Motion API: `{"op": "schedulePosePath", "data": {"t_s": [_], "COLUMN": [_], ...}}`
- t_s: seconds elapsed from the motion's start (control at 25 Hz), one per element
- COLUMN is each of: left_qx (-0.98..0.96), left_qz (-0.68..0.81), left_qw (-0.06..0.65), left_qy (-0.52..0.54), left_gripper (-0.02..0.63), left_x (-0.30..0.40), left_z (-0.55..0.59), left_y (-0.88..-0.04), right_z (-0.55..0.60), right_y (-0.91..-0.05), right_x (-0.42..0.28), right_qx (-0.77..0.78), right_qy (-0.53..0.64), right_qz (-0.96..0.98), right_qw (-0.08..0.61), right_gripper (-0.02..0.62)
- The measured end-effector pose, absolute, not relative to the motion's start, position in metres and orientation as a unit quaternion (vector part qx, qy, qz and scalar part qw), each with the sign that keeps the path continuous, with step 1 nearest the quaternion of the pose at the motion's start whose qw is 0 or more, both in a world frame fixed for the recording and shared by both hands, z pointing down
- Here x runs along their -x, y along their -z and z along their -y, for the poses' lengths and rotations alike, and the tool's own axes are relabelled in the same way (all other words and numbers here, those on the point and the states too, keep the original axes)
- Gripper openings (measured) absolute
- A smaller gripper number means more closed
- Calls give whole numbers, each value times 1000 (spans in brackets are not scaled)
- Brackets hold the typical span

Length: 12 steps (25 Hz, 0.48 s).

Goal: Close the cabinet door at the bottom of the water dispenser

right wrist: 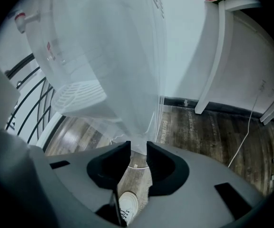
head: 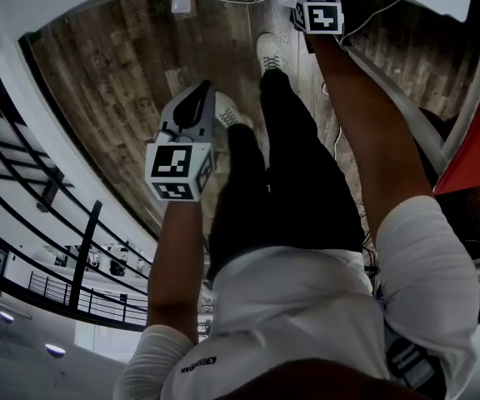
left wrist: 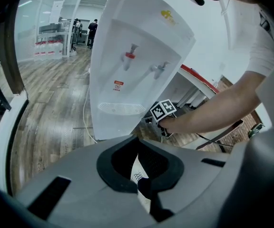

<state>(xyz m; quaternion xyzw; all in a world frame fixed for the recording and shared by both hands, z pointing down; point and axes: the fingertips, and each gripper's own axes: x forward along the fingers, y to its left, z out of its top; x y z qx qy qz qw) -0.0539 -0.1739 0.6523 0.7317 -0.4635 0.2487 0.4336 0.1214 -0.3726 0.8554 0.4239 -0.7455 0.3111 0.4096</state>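
Closest under the head camera is the person's white shirt (head: 307,307), with black trousers (head: 290,165) and white shoes (head: 269,52) below it on the wood floor (head: 115,73). The left gripper (head: 198,90) hangs beside the left leg, well apart from the work. Its jaws are pressed together at the tips with nothing pinched (only a sliver of shoe shows through the loop they make).

The water dispenser (left wrist: 137,56) stands white and upright in the left gripper view, with a red tap (left wrist: 130,56), a grey tap (left wrist: 158,69) and a drip grille (left wrist: 120,108) on its front. I see the marker cube (left wrist: 163,109) of the other tool low at the dispenser's right side, just beside its lower casing.

The right gripper (right wrist: 138,148) points steeply down, jaws spread a narrow way apart. A blurred white panel (right wrist: 122,103) hangs close in front of it and tapers down to the jaw tips. Floor shows between the pads lower down, and I cannot tell whether they touch the panel. The cabinet door sits at the dispenser's foot, but I cannot tell whether this panel is the door or the cabinet's corner.
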Motion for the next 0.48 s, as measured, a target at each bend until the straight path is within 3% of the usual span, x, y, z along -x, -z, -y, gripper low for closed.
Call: {"op": "schedulePosePath", "data": {"t_s": [0.48], "left_qx": [-750], "left_qz": [468], "left_qw": [401], "left_qy": [-240], "left_gripper": [-2], "left_x": [60], "left_z": [165], "left_y": [-608], "right_z": [351], "right_y": [-812], "right_x": [-127], "right_qx": [-430], "right_qy": [-292], "right_qz": [749], "right_qw": [410], "right_gripper": [117]}}
